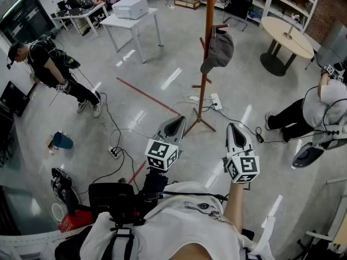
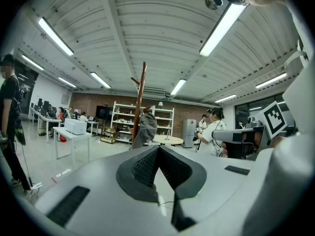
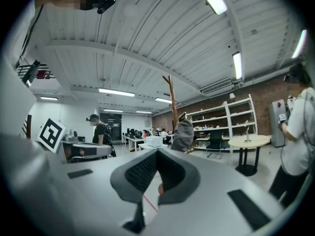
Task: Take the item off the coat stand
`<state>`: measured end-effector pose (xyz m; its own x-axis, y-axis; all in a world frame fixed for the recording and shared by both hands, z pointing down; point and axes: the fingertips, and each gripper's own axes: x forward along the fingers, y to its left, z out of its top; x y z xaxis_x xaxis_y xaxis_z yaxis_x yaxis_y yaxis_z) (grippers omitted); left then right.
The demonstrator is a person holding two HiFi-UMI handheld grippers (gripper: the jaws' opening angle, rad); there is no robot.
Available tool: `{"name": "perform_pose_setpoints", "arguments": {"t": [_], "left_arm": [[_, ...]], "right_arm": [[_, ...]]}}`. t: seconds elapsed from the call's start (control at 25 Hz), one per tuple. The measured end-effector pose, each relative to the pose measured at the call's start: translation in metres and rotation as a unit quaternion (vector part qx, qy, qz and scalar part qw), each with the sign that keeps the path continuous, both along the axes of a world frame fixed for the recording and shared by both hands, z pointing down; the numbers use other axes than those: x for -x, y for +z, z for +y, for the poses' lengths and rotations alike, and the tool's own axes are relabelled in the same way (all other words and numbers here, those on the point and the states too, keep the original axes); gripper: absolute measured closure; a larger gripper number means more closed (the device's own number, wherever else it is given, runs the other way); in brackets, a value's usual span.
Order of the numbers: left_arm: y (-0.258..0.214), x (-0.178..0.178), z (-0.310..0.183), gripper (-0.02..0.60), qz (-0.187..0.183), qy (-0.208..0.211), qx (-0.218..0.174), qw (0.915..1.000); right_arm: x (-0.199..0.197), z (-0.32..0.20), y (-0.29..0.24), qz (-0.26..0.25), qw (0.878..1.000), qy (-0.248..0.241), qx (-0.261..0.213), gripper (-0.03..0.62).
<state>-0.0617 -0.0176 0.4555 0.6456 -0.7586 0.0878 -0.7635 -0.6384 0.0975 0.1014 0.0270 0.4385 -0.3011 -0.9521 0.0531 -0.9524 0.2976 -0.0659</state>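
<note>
Closest in, the wearer's shirt [image 1: 184,221] fills the bottom edge, and both claws are raised just beyond it. The left gripper [image 1: 173,126] has its tips pinched together with nothing between them. The right gripper [image 1: 234,130] is clenched as well, and empty.

Ahead is the stand [image 1: 205,69], its top cut off by the frame. The cap [image 1: 218,50] hangs high on its right side and hides the peg that carries it. Both grippers are well short of it. Each gripper view shows the cap [image 2: 144,128] small, just above the jaw tips [image 3: 183,134].

The floor between the grippers and the stand is mostly bare, apart from a cable [image 1: 191,98] and a power strip [image 1: 216,100] at the base. A person in white [image 1: 317,110] bends at the right, clipped by the edge. A person in black [image 1: 51,69] stands well off to the left.
</note>
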Motion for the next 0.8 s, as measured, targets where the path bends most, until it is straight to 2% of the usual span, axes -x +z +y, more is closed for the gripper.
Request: {"name": "perform_pose_setpoints", "arguments": {"t": [0.44,0.8], "left_arm": [[0.003,-0.014,0.002,0.588,-0.003,0.000,0.007,1.0000],[0.017,-0.038,0.010,0.588,-0.013,0.004,0.023,0.9996]], "right_arm": [[-0.007,0.001,0.004,-0.001,1.000,-0.009,0.006,0.591],[-0.011,0.003,0.022,-0.018,0.999,-0.042,0.017,0.591]]}}
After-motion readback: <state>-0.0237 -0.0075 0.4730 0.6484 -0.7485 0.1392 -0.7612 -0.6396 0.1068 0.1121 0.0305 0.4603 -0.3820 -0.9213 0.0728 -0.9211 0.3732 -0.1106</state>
